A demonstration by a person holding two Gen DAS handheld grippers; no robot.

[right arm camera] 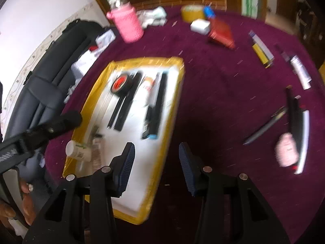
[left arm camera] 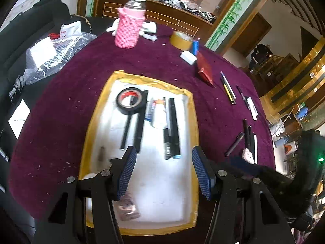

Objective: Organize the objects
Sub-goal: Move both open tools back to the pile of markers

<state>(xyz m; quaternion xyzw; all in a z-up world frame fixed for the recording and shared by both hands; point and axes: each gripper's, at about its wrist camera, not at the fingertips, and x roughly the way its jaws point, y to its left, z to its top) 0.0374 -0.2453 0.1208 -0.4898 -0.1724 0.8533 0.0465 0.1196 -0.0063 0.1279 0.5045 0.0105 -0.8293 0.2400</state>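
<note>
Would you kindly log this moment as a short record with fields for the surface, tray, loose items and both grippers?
surface: maroon tablecloth
tray: white tray with yellow taped rim, flat on the cloth
tray contents: black tape roll, black marker, other pens, a white bottle
loose items: pens on the cloth to the tray's right; pink-sleeved flask and yellow tape roll at the far side
left gripper: open, empty, over the tray
right gripper: open, empty, over the tray's right rim
</note>
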